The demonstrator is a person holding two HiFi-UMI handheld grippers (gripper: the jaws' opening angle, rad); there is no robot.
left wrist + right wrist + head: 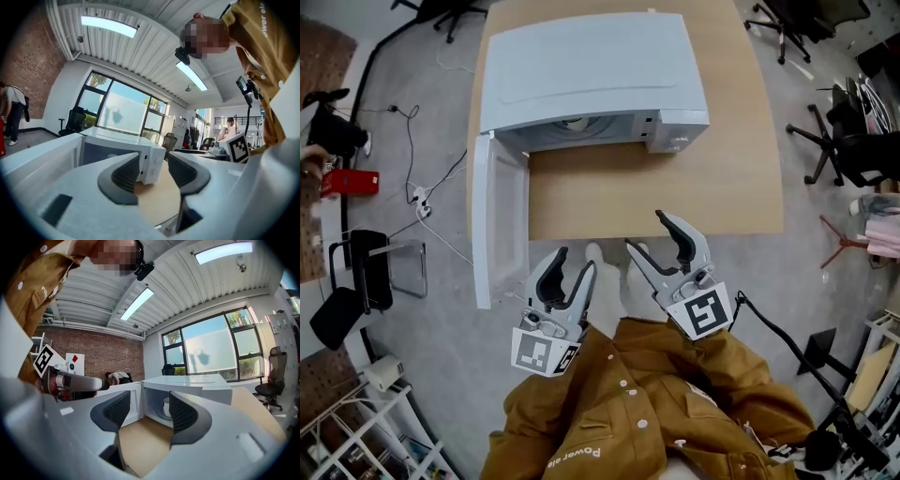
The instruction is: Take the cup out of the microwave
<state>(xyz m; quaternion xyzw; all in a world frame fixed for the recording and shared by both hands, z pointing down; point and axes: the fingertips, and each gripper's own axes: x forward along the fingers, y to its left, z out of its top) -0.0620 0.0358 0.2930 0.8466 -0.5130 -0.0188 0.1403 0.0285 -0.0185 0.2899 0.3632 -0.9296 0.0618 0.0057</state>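
Two empty grippers are facing an opened microwave [591, 80] from the near edge of the table [722, 187].
The door [499, 220] is hanging wide to the left, leaving the way in clear for a reach. The cup [166, 405] is sitting deep inside the microwave, well apart from both tools. The right gripper [645, 232] is pointing its released jaws straight at the cup, probably lining up the grasp. The left gripper [575, 260] is holding its jaws spread and empty near the door, out of the way.

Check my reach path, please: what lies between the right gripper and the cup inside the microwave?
Only bare table, seen in the right gripper view: the open right gripper faces the cup through the microwave mouth.
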